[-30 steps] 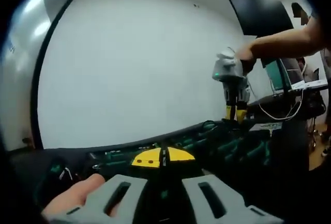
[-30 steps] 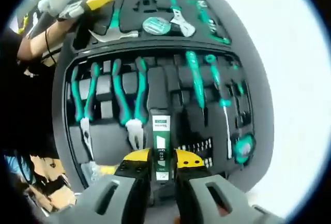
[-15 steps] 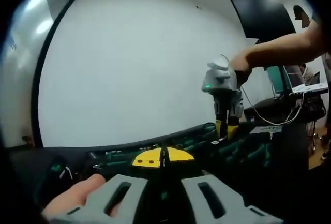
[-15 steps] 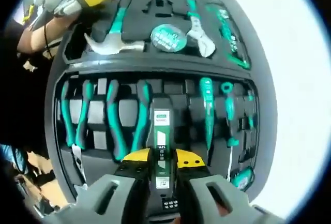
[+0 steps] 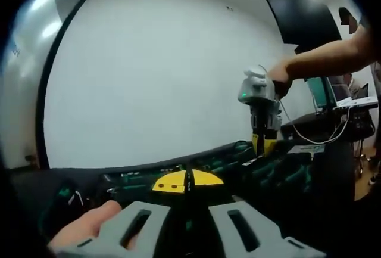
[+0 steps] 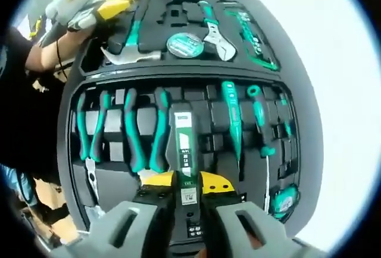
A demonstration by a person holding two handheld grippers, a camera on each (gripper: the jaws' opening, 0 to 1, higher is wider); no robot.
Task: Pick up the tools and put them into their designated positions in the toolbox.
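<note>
since half a second ago the green-and-black tester point(image 6: 183, 151) in my right gripper point(image 6: 186, 195) sits lower against the toolbox point(image 6: 71, 151), its tip now lying between the pliers point(image 6: 146, 130) and the screwdrivers point(image 6: 232, 121). seen from the left gripper view, the right gripper point(image 5: 260, 140) has shifted slightly along the far edge of the case.

i am mid-placement: the right gripper's jaws are clamped narrow on the tester's flat, labelled body, holding it over the middle row of the open case. i judge the next move calls for lining the slim rectangular body up with the empty moulded slot just beside the pliers, then pressing it in squarely before letting go.

my left gripper point(image 5: 188, 182) rests low at the case's edge, its yellow tips drawn together with nothing visible between them.

outward from the tester: rubbery teal-and-black handles on the pliers, long thin shafts on the screwdrivers, a bare-steel claw hammer point(image 6: 128, 52), a round tape measure point(image 6: 186, 44) and a shiny adjustable wrench point(image 6: 215, 34) in the upper half. the tray is matte black plastic with cut recesses, on a plain white table point(image 6: 351, 91).
</note>
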